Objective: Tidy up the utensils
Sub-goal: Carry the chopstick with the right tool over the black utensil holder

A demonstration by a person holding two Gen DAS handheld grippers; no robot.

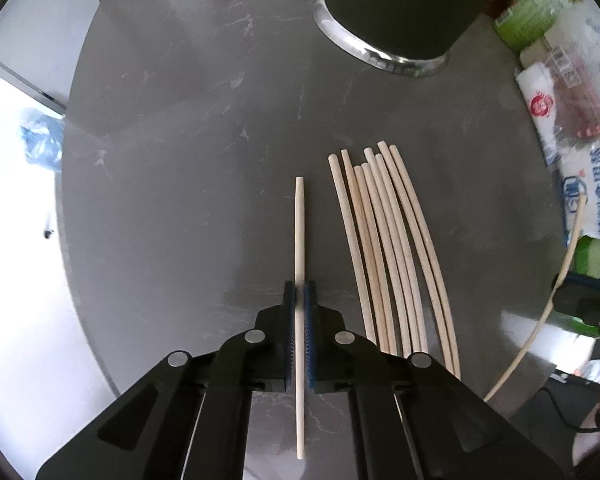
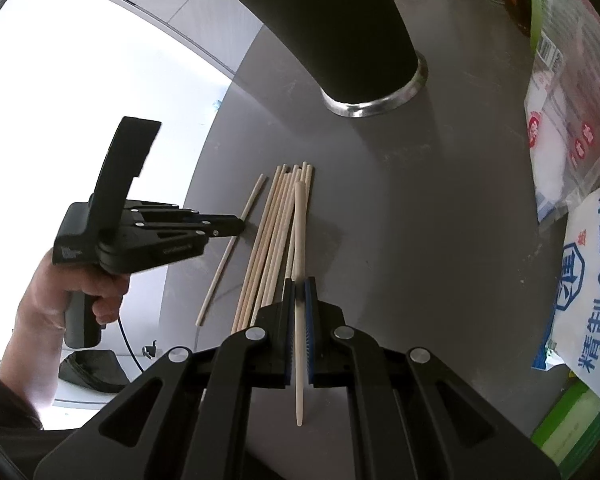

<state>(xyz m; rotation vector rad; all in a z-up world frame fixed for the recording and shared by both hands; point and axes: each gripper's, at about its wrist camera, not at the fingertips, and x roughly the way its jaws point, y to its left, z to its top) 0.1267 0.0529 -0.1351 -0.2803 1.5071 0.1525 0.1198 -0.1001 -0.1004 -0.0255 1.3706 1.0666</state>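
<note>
on the grey table [image 1: 172, 184], a bundle of chopsticks [image 1: 392, 248] lies short of the black holder [image 1: 400, 8]. my left gripper [image 1: 299, 300] and right gripper [image 2: 299, 292] each clamp one chopstick; none looks stowed yet.

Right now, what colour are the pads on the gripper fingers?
Blue pads, on black fingers; clearest in the right wrist view.

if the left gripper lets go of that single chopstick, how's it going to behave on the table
The chopstick looks thin, round and tapered, so on the smooth grey table it would probably roll, curving toward its narrow end. It appears straight and rigid in the left gripper, so likely stiff and very light. Held away from its middle, it may pivot in the jaws.
</note>
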